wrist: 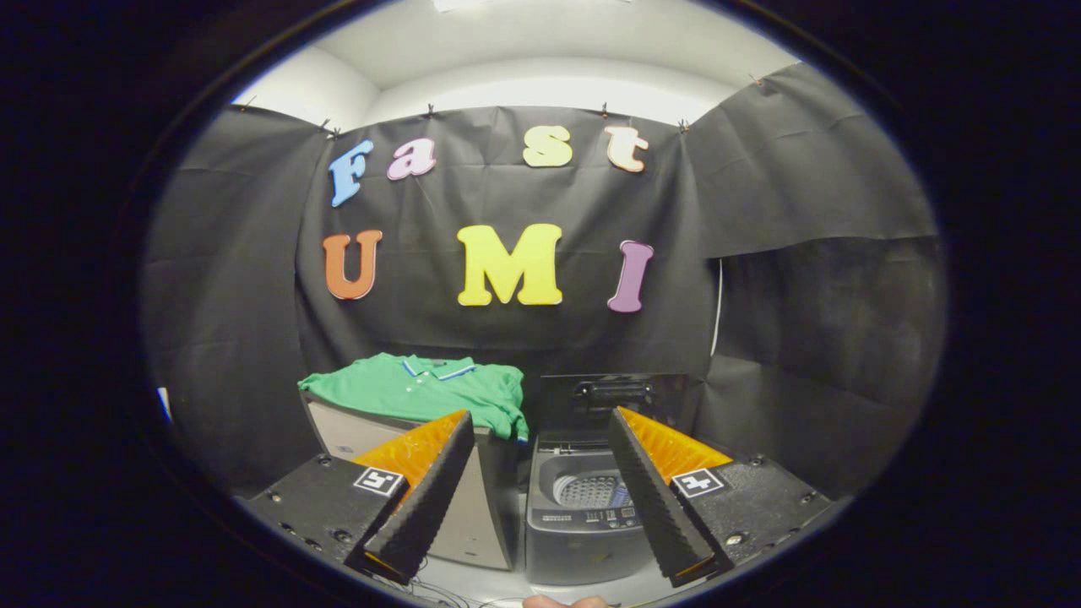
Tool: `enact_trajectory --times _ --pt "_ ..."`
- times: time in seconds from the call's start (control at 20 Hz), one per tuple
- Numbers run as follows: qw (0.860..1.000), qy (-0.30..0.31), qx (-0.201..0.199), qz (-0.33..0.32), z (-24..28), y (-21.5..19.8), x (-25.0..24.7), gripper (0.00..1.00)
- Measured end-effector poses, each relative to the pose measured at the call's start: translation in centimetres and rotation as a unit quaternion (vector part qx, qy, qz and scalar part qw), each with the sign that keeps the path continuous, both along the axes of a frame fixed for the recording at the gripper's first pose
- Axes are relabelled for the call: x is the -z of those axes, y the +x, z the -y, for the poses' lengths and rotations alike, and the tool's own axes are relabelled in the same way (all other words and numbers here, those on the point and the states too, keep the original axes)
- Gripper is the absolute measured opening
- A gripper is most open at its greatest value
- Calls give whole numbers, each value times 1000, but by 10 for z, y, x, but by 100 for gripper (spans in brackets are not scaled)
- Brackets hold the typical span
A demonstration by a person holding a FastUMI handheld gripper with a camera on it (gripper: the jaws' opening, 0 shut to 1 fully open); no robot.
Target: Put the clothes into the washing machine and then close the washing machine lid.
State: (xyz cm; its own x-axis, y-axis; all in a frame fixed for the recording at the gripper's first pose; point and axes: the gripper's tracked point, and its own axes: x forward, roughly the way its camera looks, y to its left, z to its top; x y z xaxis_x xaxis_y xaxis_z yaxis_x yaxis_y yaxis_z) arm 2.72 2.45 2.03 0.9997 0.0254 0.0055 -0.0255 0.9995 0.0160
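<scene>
**Hanging back with tongs apart, shirt not yet taken**

Standing open just beyond the right finger, toward one o'clock: washing machine (583,498), perforated drum showing, lid (615,395) tilted up against the booth wall behind. Sitting immediately at its nine o'clock side: pale cabinet serving as bench (473,515), partly hidden by the left finger. Lying folded on that bench top: green polo shirt (422,390), collar toward the wall, one sleeve drooping over the near corner at four o'clock from the collar, close to the washer's rim but not in the drum.

Hovering well short of everything: tongs (536,431), fingers spread wide, gripping nothing, the shirt sitting beyond the left fingertip at about eleven o'clock from it.

Judging by this layout: sitting at the opening step, the approach to the clothes, with loading and lid closing both still to come.

Calling next for: steering forward and toward ten o'clock, dropping over a bunched part of the fabric, pinching a fold thick enough not to slip, then carrying it across to three o'clock, above the drum. Worth minding: the hanging sleeve snagging on the washer edge.
</scene>
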Motion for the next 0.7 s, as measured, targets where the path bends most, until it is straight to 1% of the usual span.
enact_trajectory --times 0.35,0.7 --pt "1000 3 -15 -5 -57 33 -23 100" --pt "998 26 -51 -35 -135 75 -48 100"
